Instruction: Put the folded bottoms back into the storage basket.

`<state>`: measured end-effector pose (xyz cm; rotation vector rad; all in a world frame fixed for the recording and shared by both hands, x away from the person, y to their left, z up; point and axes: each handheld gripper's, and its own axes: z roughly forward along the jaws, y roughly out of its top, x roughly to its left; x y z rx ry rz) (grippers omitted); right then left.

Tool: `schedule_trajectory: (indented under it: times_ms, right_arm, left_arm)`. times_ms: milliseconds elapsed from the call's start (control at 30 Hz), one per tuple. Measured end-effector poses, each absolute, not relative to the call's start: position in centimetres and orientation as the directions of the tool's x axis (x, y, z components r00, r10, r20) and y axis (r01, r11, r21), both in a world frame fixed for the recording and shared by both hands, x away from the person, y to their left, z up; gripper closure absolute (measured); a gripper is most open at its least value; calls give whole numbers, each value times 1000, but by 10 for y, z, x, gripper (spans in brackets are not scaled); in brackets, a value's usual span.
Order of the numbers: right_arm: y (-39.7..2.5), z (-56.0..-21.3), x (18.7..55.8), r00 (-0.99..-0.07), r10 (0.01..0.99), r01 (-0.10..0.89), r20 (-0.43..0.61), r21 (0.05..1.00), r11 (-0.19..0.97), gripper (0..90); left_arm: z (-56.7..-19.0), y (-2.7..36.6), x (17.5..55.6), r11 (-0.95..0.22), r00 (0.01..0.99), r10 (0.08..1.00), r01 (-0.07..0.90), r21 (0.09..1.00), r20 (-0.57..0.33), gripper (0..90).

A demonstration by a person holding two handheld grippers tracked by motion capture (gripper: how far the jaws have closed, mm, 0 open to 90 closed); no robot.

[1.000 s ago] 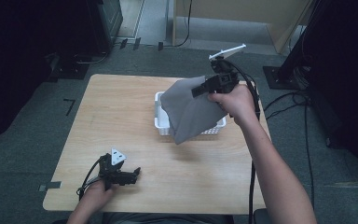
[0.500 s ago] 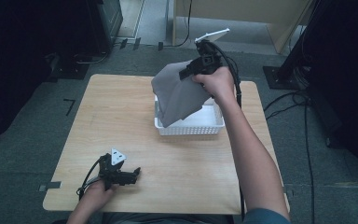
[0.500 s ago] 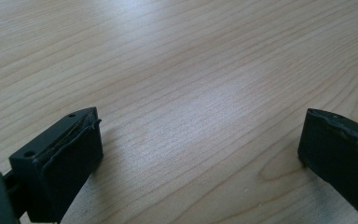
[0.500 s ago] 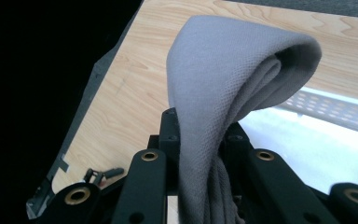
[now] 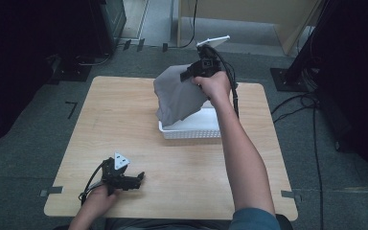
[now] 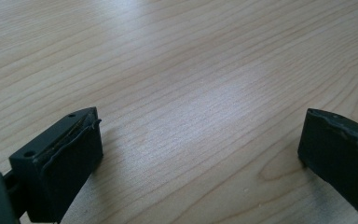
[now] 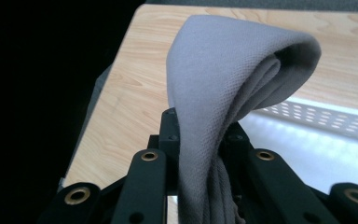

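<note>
Item: grey cloth (image 5: 177,96), pinched in my right claw (image 5: 188,74), lifted clear over white basket (image 5: 194,130). Left claw (image 5: 136,178): spread, idle on worktop (image 5: 124,120).

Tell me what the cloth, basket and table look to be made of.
Cloth: grey knit fabric, matte; a fine pique-like weave shows, and it folds softly where the right gripper clamps it.
Basket: probably white plastic; perforated walls with rows of small holes, slight sheen.
Table: wood-grain top, smooth with a soft glare; could be laminate or veneer rather than solid wood.
</note>
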<state>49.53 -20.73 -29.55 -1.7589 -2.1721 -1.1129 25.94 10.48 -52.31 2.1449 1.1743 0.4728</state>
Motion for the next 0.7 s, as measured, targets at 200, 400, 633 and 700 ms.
schedule_trajectory:
  times_ms: [200, 400, 633, 700]
  right_arm:
    - [-226, -332, 502, -251, 792, 905, 557, 425, -12, 758]
    - [-247, -363, 502, -186, 788, 919, 586, 388, -71, 757]
    - [-268, -393, 495, -136, 782, 926, 608, 359, -118, 755]
    - [-273, -399, 493, -123, 782, 928, 610, 351, -128, 755]
  left_arm:
    - [-523, 105, 259, -395, 536, 844, 613, 684, 8, 0]
    - [-523, 105, 259, -395, 535, 845, 613, 684, 8, 0]
    - [-523, 105, 259, -395, 535, 845, 613, 685, 8, 0]
    - [-523, 104, 259, -393, 534, 845, 614, 685, 7, 0]
